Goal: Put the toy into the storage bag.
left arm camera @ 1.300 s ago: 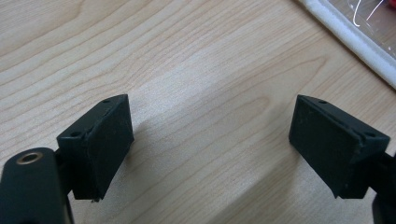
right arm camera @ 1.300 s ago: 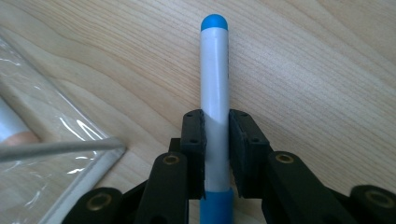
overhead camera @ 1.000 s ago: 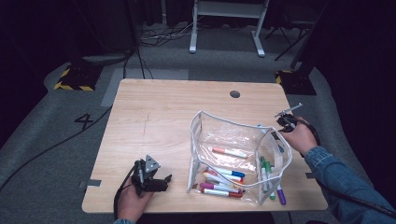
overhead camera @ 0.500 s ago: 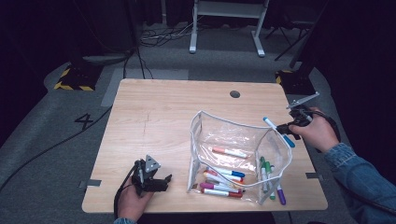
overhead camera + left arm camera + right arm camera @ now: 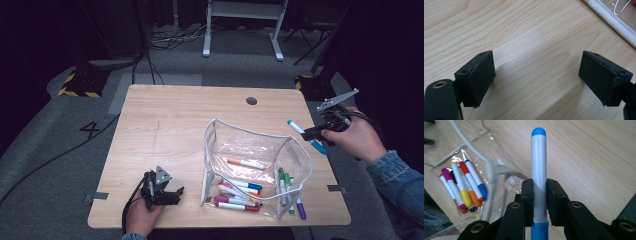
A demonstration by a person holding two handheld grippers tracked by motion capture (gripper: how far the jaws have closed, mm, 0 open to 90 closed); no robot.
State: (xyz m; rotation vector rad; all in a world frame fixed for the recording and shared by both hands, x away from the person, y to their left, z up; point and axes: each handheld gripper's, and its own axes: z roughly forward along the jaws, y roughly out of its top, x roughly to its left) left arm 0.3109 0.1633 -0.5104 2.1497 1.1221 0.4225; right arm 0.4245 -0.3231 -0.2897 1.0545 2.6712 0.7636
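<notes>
My right gripper [image 5: 314,134] [image 5: 539,195] is shut on a white marker with blue ends [image 5: 302,133] [image 5: 538,170], held in the air above the table's right edge, beside the clear plastic pouch [image 5: 250,152]. Several coloured markers [image 5: 240,192] [image 5: 464,187] lie inside the pouch, and green and purple ones [image 5: 285,185] lie at its right end. My left gripper [image 5: 172,194] [image 5: 536,80] rests near the table's front left, left of the pouch, jaws open over bare wood with nothing between them.
The wooden table [image 5: 165,130] has a round cable hole [image 5: 251,101] at the back. The pouch's white zipper edge [image 5: 614,21] shows at the top right of the left gripper view. A desk frame [image 5: 242,30] stands on the floor behind.
My right gripper has risen from beside the pouch's right end, lifting the blue-ended marker up and to the right. The left gripper has stayed put.
</notes>
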